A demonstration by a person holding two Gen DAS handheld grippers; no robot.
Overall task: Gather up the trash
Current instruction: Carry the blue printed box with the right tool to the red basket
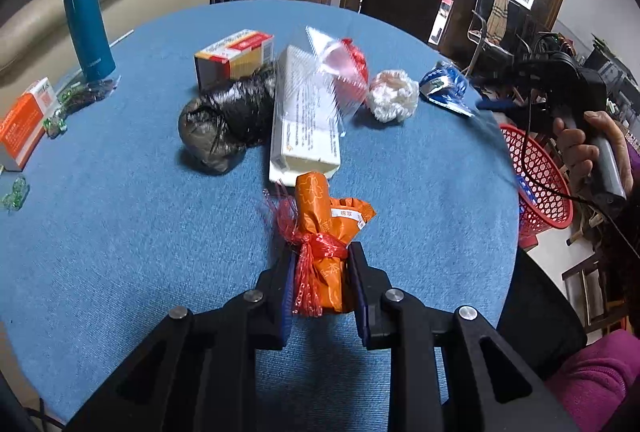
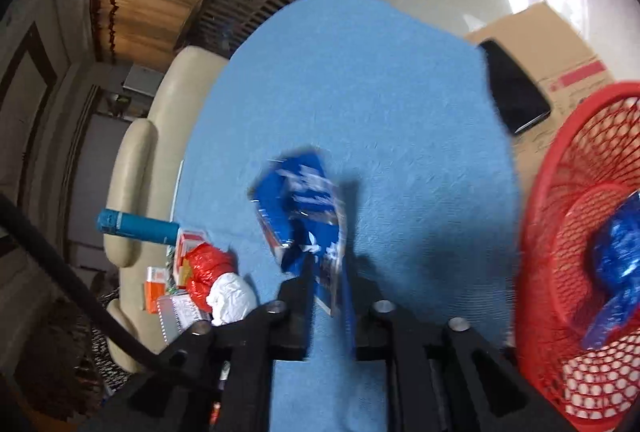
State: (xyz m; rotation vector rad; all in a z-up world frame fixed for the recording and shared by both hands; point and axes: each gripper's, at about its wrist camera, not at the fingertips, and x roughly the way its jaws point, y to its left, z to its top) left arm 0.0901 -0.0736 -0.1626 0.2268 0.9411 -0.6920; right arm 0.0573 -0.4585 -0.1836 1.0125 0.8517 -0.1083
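Note:
My left gripper [image 1: 322, 260] is shut on an orange wrapper bundle [image 1: 324, 216] tied with red netting, just above the blue table [image 1: 120, 232]. My right gripper [image 2: 326, 280] is shut on a crumpled blue wrapper [image 2: 300, 207], which sticks up between the fingers over the table's right edge; this view is blurred. The blue wrapper [image 1: 444, 83] also shows in the left wrist view, with a hand [image 1: 580, 147] on the right gripper's handle. A red mesh basket [image 2: 560, 191] stands beside the table to the right, with a blue bag [image 2: 616, 264] in it.
On the table lie a black plastic bag [image 1: 224, 119], a long white box [image 1: 304, 127], a clear bag with red inside [image 1: 344, 71], a white crumpled wad [image 1: 392, 93], a yellow-red box [image 1: 234, 55], a blue bottle [image 1: 86, 19] and an orange box [image 1: 24, 123].

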